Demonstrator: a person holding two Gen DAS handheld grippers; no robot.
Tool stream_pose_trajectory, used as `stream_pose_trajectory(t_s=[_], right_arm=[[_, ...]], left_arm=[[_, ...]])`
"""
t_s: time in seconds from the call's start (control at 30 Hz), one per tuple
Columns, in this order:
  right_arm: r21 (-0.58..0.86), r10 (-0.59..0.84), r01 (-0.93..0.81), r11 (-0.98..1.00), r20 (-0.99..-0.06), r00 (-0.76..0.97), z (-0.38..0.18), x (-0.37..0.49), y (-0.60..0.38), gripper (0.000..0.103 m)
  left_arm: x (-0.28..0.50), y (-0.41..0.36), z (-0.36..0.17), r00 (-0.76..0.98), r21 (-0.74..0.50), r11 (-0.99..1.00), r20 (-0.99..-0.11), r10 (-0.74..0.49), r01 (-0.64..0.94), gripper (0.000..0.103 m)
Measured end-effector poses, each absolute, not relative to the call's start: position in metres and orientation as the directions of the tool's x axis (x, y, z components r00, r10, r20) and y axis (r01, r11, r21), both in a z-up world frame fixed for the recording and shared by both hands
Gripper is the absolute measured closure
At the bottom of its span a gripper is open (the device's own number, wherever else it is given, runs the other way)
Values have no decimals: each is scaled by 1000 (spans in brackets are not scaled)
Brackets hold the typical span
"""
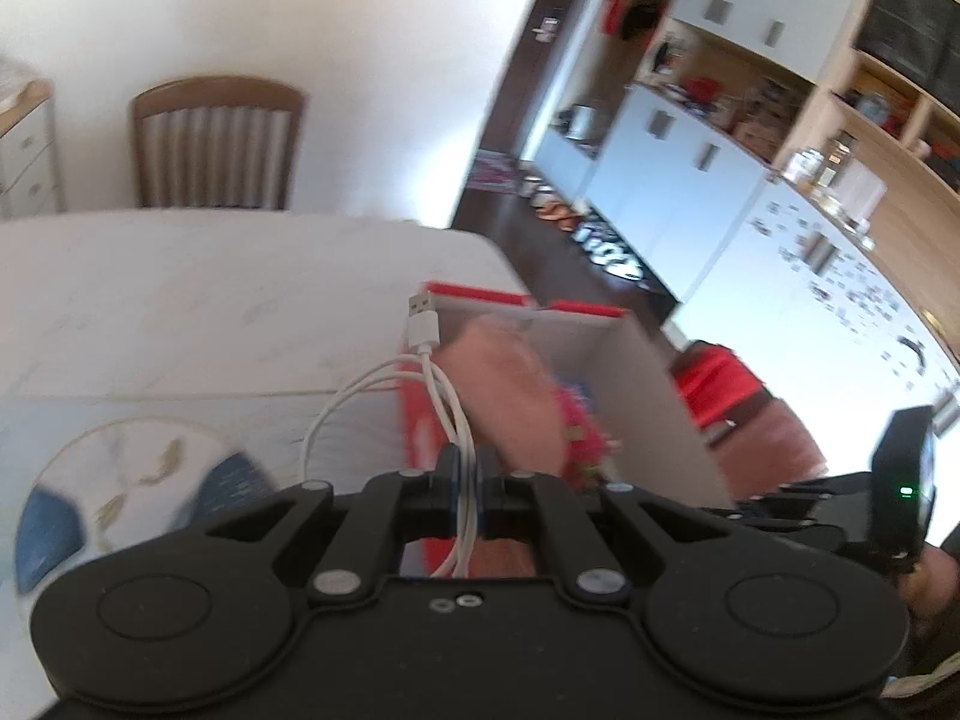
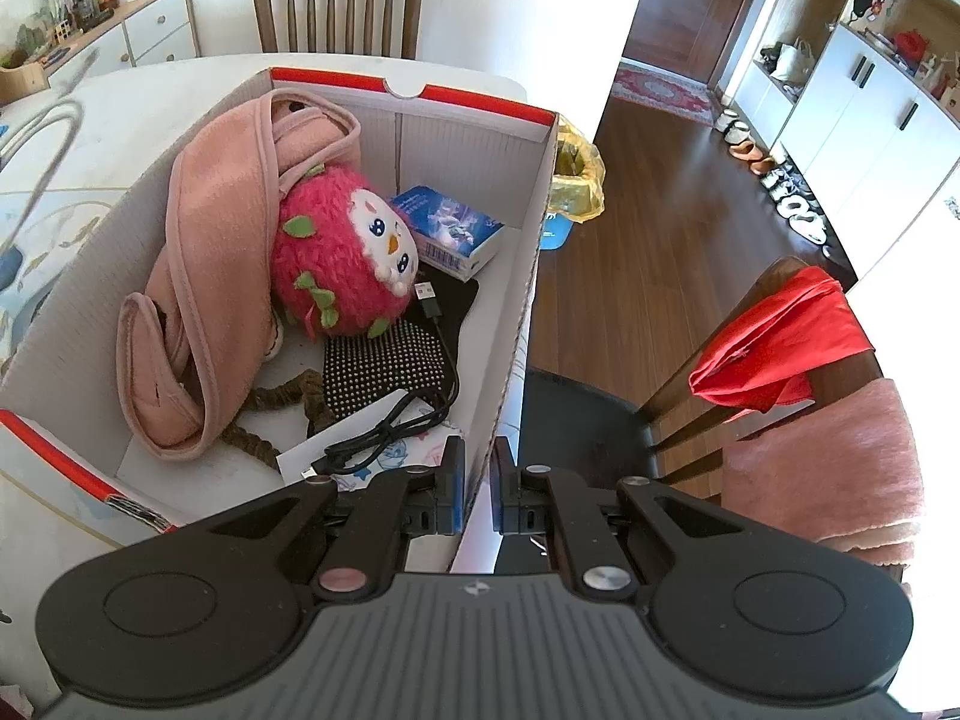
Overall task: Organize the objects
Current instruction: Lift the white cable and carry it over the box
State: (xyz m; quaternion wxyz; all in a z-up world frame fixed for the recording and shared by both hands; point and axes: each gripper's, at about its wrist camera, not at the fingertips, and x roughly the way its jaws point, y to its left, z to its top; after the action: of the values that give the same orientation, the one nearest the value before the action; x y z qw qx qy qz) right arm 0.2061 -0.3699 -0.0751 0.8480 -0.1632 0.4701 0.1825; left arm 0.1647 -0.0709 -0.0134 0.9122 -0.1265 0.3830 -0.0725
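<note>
My left gripper [image 1: 471,471] is shut on a white USB cable [image 1: 432,384]. The cable loops up, its plug [image 1: 420,307] hanging over the near wall of a red-and-white cardboard box [image 1: 606,354]. My right gripper [image 2: 478,477] is shut on the right wall of the cardboard box [image 2: 528,276], one finger inside and one outside. In the box lie a pink towel [image 2: 204,240], a red plush toy [image 2: 342,264], a small blue carton [image 2: 450,228], a black studded pouch [image 2: 378,372] and a black cable [image 2: 390,420]. The right gripper's body [image 1: 903,480] shows at the right of the left wrist view.
The box sits on a white table [image 2: 138,114] near its right edge. A round blue-and-white mat [image 1: 138,492] lies left of the box. A wooden chair [image 2: 336,6] stands at the far side; another chair with a red cloth [image 2: 780,348] and a yellow-lined bin [image 2: 576,180] stand to the right.
</note>
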Motion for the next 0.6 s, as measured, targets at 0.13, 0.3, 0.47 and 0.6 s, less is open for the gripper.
stream_pose_trajectory(t_s=[0.13,0.3,0.47,0.6], right_arm=[[-100,162,-461,882,-854,494,-72,204,-372,95],[-98,164,-462,882,-853,495,-71,204,-373,95],[-95,166,-460,883,-853,495,-70,204,-373,95],[-85,174,-460,884,-853,491,-68,204,-373,95]], left_arm=[[174,-95,-5,693,-286,950,-661,-289,123,101],[190,-128,-2,669,-281,935,-654,-353,218,101],[201,-155,-7,638,-267,911,-651,-411,314,101],[211,-175,-20,602,-268,885,-655,-457,380,101]])
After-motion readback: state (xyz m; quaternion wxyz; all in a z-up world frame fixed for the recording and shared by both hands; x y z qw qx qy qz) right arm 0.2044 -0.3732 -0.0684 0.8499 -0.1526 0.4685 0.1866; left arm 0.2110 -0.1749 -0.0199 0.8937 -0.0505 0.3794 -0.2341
